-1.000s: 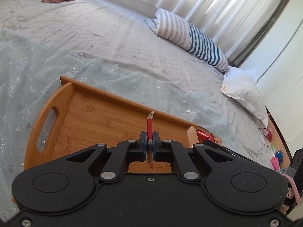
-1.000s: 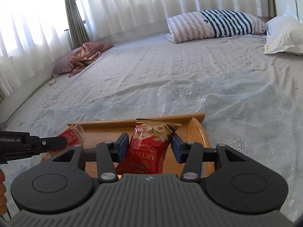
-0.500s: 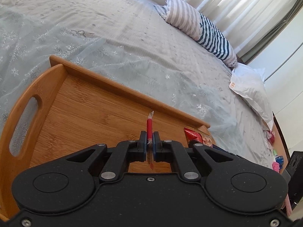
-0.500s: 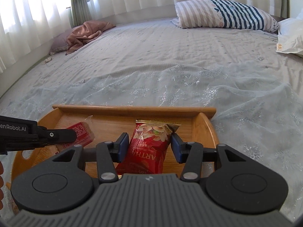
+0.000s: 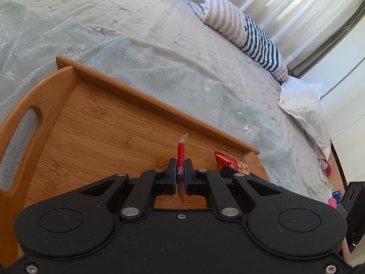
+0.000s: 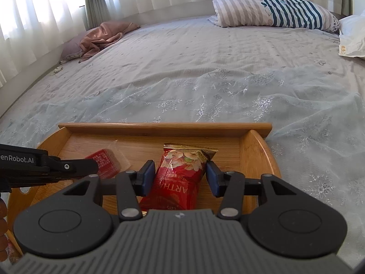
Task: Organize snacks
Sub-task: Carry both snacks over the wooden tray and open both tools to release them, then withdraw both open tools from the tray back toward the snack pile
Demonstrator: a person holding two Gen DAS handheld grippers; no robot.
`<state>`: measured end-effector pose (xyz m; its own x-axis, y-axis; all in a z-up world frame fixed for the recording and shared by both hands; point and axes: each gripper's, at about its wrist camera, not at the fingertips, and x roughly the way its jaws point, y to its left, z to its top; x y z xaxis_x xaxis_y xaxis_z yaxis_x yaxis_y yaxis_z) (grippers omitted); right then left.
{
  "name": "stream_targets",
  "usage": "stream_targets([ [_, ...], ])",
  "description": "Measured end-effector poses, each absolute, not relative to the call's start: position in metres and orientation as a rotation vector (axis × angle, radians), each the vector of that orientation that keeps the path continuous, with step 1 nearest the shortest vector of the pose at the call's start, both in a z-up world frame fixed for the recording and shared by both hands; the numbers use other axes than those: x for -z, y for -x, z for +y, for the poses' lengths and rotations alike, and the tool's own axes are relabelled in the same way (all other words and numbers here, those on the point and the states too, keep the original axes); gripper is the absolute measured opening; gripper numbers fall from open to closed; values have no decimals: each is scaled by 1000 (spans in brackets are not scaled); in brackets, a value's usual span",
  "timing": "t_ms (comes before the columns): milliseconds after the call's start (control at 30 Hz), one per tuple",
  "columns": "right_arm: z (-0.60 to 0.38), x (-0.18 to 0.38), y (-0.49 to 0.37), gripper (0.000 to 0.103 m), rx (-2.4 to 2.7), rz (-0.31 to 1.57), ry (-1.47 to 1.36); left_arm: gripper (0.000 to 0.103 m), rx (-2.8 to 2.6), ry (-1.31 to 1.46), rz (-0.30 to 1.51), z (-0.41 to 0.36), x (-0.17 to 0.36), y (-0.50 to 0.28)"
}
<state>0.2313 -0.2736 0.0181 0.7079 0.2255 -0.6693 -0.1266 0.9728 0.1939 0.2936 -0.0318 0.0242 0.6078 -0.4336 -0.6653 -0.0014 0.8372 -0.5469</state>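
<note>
A wooden tray with cut-out handles lies on the bed. My left gripper is shut on a flat red snack packet, seen edge-on with its clear seal pointing forward over the tray floor. In the right wrist view the same packet sticks out of the left gripper above the tray's left half. My right gripper is shut on a red snack bag with a gold top seal, held low over the right half of the tray. That bag also shows at the right in the left wrist view.
The tray rests on a sheer snowflake cloth spread over the grey bedsheet. A striped pillow and a white pillow lie at the far side. A pink cloth is bunched far left. Small items sit past the bed's edge.
Both grippers have come down and forward over the tray, which now fills more of each view. Both still hold their snacks the same way.
</note>
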Motion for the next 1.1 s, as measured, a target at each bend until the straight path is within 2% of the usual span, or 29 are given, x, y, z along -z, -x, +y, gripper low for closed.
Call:
stream_targets([
  [633,-269,-14,-247,54,-254,742,-99,12,179,686,859,-38,5,-301],
  [800,-268,-14,-248,55,-256,741,-99,10,180,662,852,-43,5,-300],
  [933,-269,-14,-247,65,-257,738,-115,11,175,599,844,-46,1,-296],
  [967,-270,-14,-246,69,-256,738,-122,17,170,583,837,-47,-1,-295],
  [1033,-271,-15,-246,73,-260,734,-142,36,169,554,818,-48,-5,-292],
  [1067,-272,-16,-244,75,-260,730,-151,50,167,547,805,-47,-8,-291],
  [1100,-274,-17,-243,75,-258,726,-158,60,157,539,792,-46,-11,-289],
])
